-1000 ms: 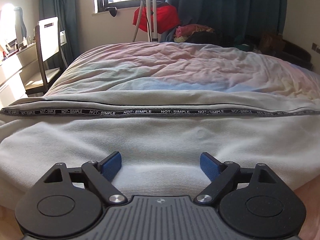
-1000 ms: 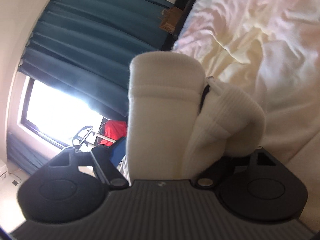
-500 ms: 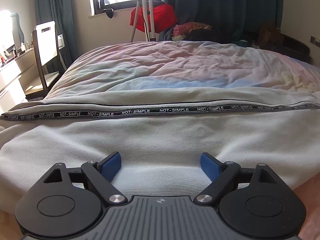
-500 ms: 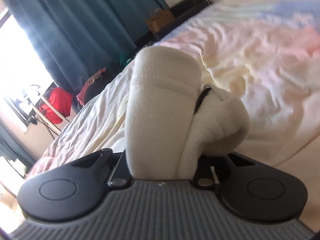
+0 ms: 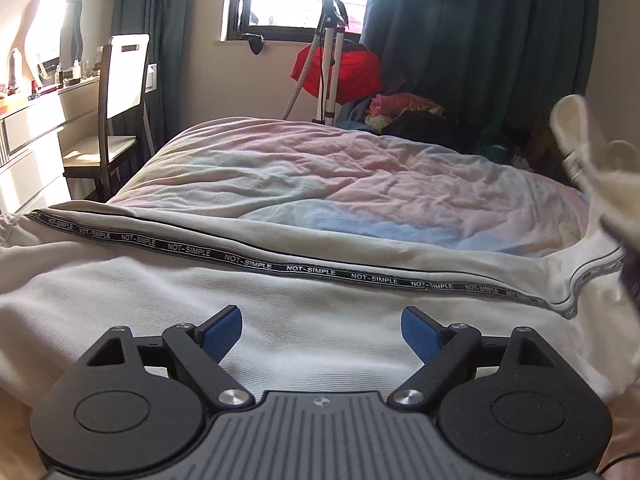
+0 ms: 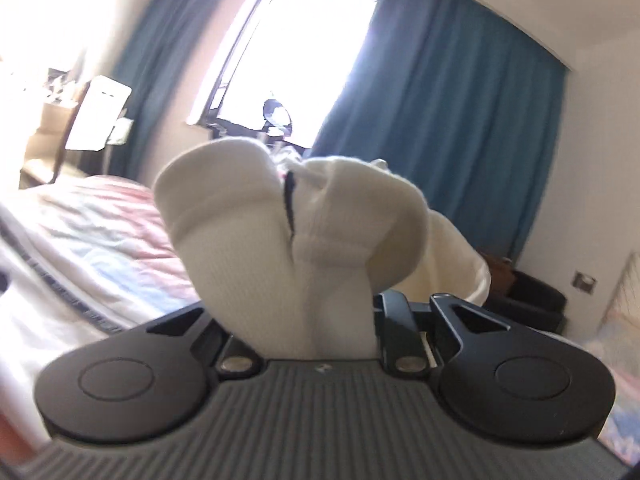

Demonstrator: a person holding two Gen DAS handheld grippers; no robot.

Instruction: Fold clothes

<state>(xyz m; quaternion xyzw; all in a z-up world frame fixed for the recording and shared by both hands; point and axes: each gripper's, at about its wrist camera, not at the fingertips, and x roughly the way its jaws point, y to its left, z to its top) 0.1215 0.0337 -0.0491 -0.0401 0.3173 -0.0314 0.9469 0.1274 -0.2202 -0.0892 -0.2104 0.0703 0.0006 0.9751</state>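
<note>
A white ribbed garment (image 5: 160, 292) with a black NOT-SIMPLE band (image 5: 248, 260) lies spread across the near end of the bed. My left gripper (image 5: 320, 326) hovers just above it, open, its blue pads (image 5: 222, 328) wide apart with nothing between them. In the right wrist view my right gripper (image 6: 308, 312) is shut on a bunched end of the white garment (image 6: 272, 232), which bulges up and hides the fingertips. From the left wrist view that lifted end (image 5: 576, 148) shows blurred at the right edge, with the cloth rising toward it.
A pastel duvet (image 5: 360, 168) covers the bed beyond the garment. A chair (image 5: 120, 92) and a desk (image 5: 32, 128) stand at the left. A stand (image 5: 330, 60), a red bag (image 5: 352, 72) and a clothes pile (image 5: 404, 108) sit under the window by dark curtains.
My right gripper has rolled upright and swung across the bed with the garment end, which is squeezed narrower; it now shows at the right edge of the left view. My left gripper rose slightly, still open.
</note>
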